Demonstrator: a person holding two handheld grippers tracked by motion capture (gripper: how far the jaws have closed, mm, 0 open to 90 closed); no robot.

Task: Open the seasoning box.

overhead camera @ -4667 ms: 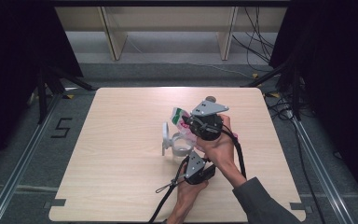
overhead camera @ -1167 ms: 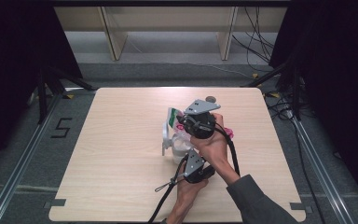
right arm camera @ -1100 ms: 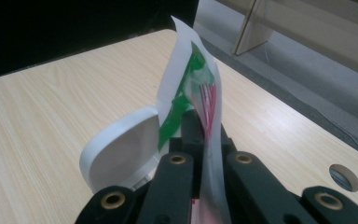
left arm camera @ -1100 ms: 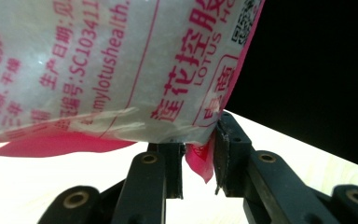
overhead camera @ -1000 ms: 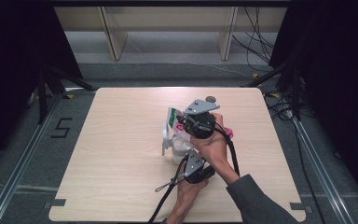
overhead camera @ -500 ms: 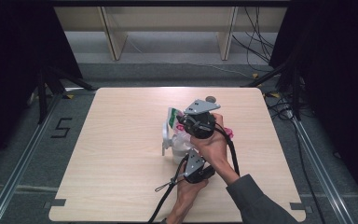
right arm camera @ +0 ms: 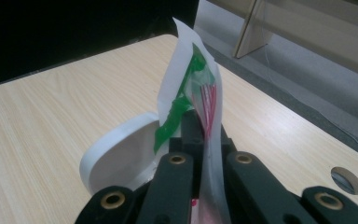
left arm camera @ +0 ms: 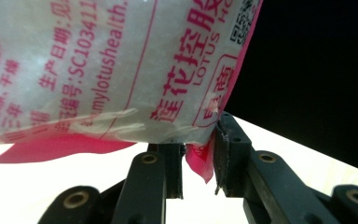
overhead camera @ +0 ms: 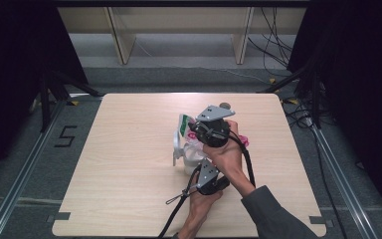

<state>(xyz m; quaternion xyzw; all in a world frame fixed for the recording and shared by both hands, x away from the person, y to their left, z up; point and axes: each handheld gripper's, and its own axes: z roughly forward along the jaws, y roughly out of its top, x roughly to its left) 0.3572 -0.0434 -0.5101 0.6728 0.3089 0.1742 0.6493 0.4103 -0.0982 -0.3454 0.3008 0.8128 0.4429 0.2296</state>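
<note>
1. Bag (overhead camera: pixel 185 125), a printed plastic pouch of white grains with pink and green marks, stands tilted over a clear container (overhead camera: pixel 193 158) near the middle of the table (overhead camera: pixel 119 149), its long axis running from the near side up and away toward the far edge
2. White lid (overhead camera: pixel 175 144) of the container stands flipped up just left of the bag, and I judge it the one thing that could catch a pouring move
3. Left gripper (left arm camera: pixel 199 158), the nearer one low in the high view, holds the bag's pink bottom corner between narrow jaws
4. Right gripper (right arm camera: pixel 199 135), farther off and higher, is clamped tight on the bag's top edge, so the bag hangs between both
</note>
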